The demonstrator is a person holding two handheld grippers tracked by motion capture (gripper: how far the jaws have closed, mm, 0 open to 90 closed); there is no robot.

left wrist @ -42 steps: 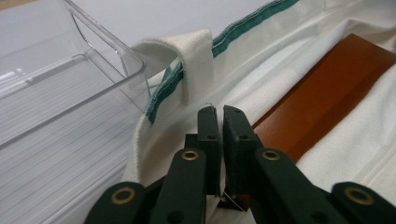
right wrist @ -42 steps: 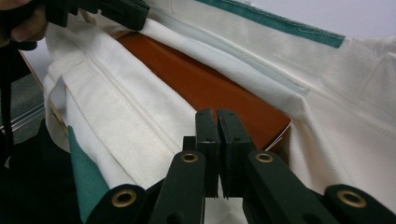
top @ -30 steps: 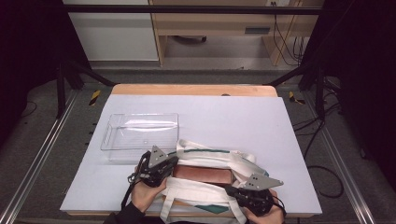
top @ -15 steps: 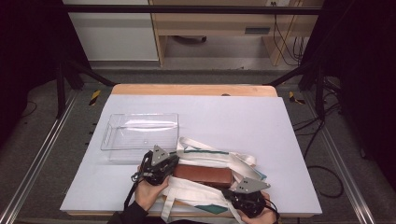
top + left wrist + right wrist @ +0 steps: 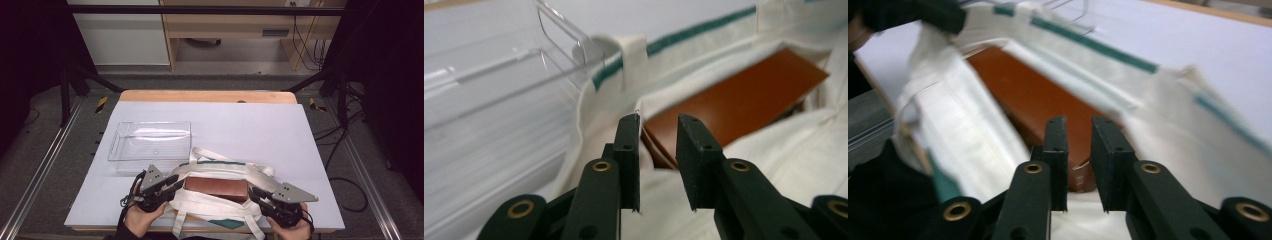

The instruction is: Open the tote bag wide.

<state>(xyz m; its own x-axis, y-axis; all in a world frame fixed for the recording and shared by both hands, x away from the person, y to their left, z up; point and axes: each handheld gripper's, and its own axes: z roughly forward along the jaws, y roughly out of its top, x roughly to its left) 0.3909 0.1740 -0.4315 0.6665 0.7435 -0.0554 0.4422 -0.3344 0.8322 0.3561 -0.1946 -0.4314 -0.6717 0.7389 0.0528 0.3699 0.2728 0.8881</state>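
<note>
The white tote bag (image 5: 220, 200) with the brown case (image 5: 216, 187) inside lies at the table's six o'clock; left gripper (image 5: 172, 186) and right gripper (image 5: 257, 195), narrowly parted, have just been opening, nothing between them

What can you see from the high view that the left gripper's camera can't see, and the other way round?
High view alone: the whole table, the right gripper and the floor around. Left gripper view alone: a close look at its own open gripper, nothing between the jaws. Both: the white bag, the brown box inside it, and the clear tray.
</note>
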